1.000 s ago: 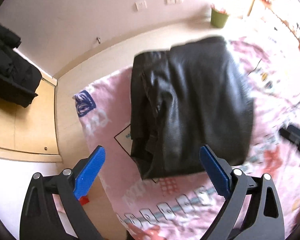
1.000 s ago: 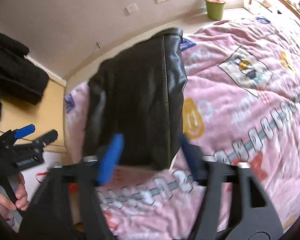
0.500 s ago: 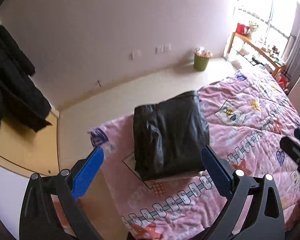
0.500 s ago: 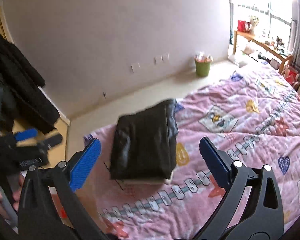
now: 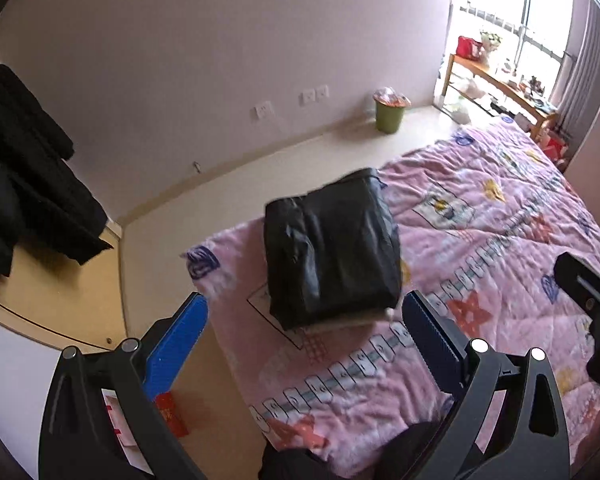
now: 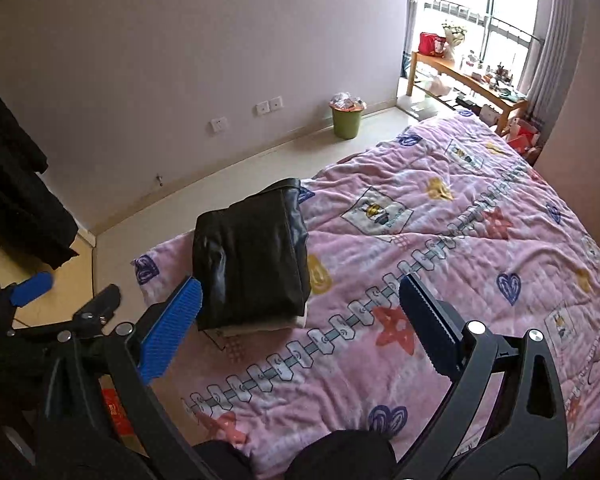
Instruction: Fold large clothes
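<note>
In the left wrist view, dark coats (image 5: 24, 184) hang at the far left of the frame above a wooden floor panel. At lower left a small red packet (image 5: 172, 414) lies on the floor, just beside the bed's near corner. The left gripper (image 5: 304, 332) fills the bottom of the frame, its blue pads set wide apart with nothing between them. Above the gap, in the middle of the frame, the folded black jacket (image 5: 332, 244) lies on the pink quilt (image 5: 480, 240) near the quilt's left corner; a pale layer shows under its lower edge, though the blur leaves it unclear what that is. A green bin (image 5: 389, 114) stands against the wall at upper centre, and a wooden bench (image 5: 500, 80) sits under the window at upper right.

In the right wrist view, the right gripper (image 6: 300, 312) at the bottom also stands fully apart and empty, with the jacket up left of centre, clear of both pads.
</note>
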